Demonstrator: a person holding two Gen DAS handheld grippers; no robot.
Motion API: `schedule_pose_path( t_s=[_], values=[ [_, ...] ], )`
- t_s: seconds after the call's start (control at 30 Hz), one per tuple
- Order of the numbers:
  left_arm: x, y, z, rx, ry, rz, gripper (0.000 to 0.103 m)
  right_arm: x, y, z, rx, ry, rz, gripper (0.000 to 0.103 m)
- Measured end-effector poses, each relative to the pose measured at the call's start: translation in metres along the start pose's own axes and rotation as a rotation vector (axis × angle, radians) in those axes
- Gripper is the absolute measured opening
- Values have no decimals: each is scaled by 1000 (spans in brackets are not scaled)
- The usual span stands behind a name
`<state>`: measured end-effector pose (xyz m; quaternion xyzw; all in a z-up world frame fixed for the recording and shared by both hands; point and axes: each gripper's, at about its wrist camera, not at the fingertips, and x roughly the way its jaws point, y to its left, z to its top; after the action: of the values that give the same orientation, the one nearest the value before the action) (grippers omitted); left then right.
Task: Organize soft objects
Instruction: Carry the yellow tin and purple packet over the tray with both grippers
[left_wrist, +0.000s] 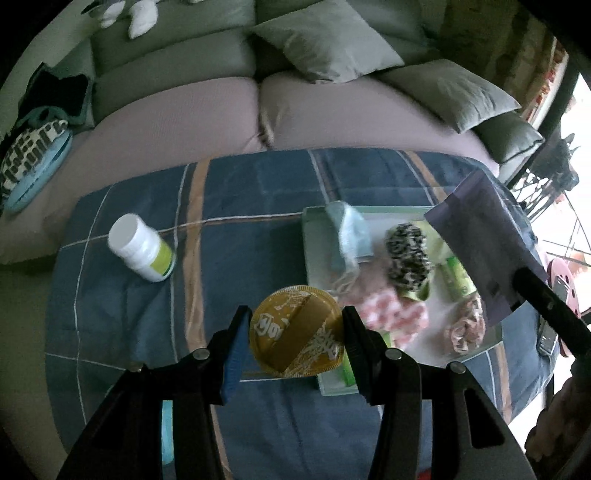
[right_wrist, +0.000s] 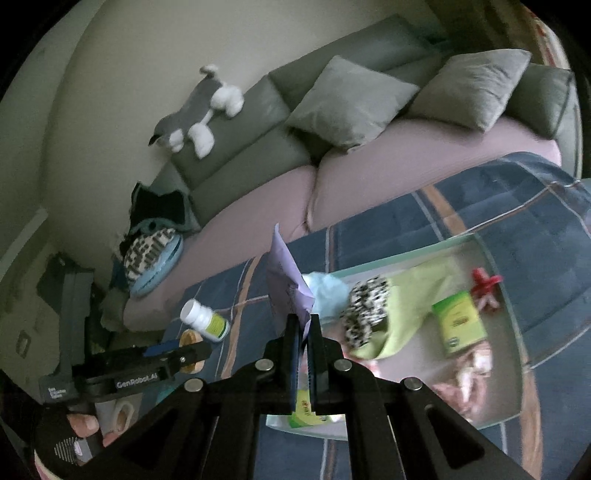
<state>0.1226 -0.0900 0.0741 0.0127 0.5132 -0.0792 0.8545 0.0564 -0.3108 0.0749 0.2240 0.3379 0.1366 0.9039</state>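
My left gripper (left_wrist: 295, 325) is shut on a round gold foil-topped tin (left_wrist: 295, 336), held above the blue plaid blanket (left_wrist: 229, 206) by the near-left corner of the pale tray (left_wrist: 314, 258). In the right wrist view the left gripper (right_wrist: 184, 350) shows with that tin, a hand behind it. My right gripper (right_wrist: 303, 319) is shut on a corner of a purple pouch (right_wrist: 286, 273), which hangs over the tray's right side (left_wrist: 487, 236). The tray holds a light blue mask (left_wrist: 349, 230), a black-and-white scrubber (left_wrist: 408, 256), a lime cloth (right_wrist: 413, 295), a green packet (right_wrist: 460, 321) and pink soft pieces (left_wrist: 395, 319).
A white bottle with a green label (left_wrist: 142, 247) lies on the blanket left of the tray. Behind stands a sofa (left_wrist: 184, 110) with grey cushions (left_wrist: 325, 40), a plush toy (right_wrist: 199, 110) on its back and patterned items (left_wrist: 33, 158) at its left end.
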Motion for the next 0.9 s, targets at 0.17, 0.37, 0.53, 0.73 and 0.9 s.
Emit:
schedule_pose_path(
  t_s=[0.17, 0.37, 0.53, 0.73, 0.9],
  values=[
    [0, -24, 1, 38, -2, -15, 51, -18, -22, 5, 40, -34, -23, 4],
    [13, -48, 0, 75, 21, -26, 51, -23, -47, 8, 89, -33, -51, 4],
    [25, -60, -3, 93, 39, -32, 51, -19, -62, 6, 121, -18, -68, 4],
    [42, -66, -5, 92, 60, -27, 51, 1, -64, -2, 123, 37, -80, 4],
    [59, -69, -6, 90, 76, -16, 51, 23, -67, -13, 141, 92, -80, 4]
  ],
)
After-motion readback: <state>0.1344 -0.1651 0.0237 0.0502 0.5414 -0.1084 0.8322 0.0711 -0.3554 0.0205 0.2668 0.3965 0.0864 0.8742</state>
